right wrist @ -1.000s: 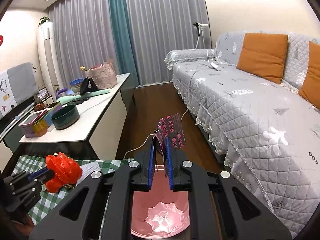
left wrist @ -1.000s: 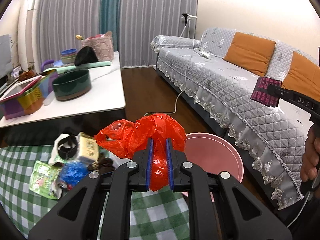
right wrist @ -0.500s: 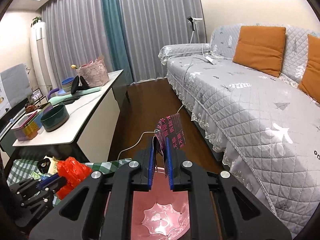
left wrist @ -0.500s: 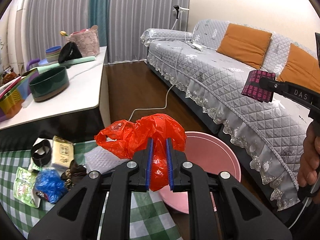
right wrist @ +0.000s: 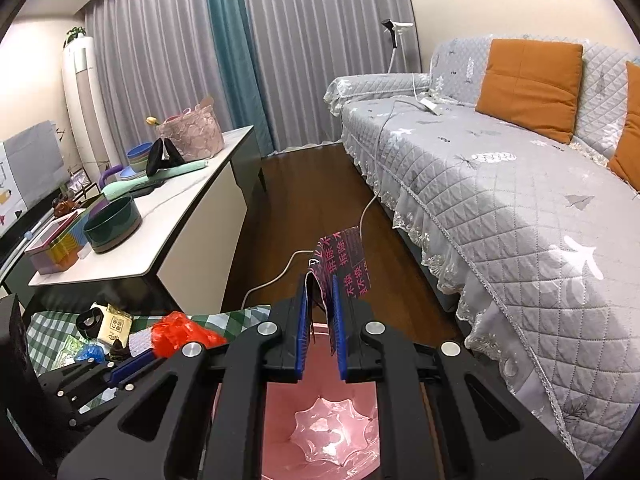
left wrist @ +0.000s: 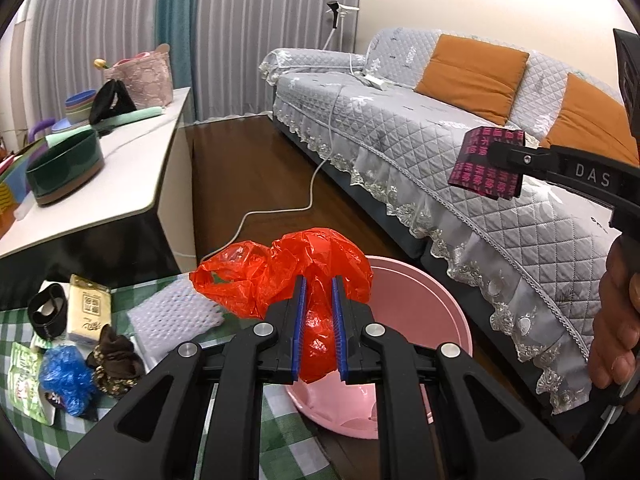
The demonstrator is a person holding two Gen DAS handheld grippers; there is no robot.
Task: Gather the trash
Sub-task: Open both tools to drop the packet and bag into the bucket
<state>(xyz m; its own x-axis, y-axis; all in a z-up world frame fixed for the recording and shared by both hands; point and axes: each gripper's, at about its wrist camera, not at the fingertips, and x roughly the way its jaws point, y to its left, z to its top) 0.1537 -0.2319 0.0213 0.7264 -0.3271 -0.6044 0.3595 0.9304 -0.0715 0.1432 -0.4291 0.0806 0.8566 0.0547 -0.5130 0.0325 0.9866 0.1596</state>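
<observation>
My left gripper (left wrist: 318, 292) is shut on a crumpled red plastic bag (left wrist: 280, 276) and holds it over the near rim of a pink bin (left wrist: 420, 308). My right gripper (right wrist: 320, 292) is shut on a dark wrapper with pink print (right wrist: 344, 264) and holds it above the same pink bin (right wrist: 332, 432). The wrapper (left wrist: 486, 162) and right gripper also show at the right of the left wrist view. The red bag (right wrist: 180, 334) shows at lower left of the right wrist view.
More trash lies on the green checked cloth (left wrist: 24, 320): a blue bag (left wrist: 66, 374), a brown scrap (left wrist: 116, 360), a green packet (left wrist: 22, 372), a tissue pack (left wrist: 88, 308), white foam mesh (left wrist: 172, 312). A white table (left wrist: 120, 184) stands behind, a grey sofa (left wrist: 460, 160) right. A white cable (left wrist: 304, 196) crosses the floor.
My left gripper has carried the red bag to the right, off the checked cloth and over the bin's rim. My right gripper has stayed above the bin with the wrapper.
</observation>
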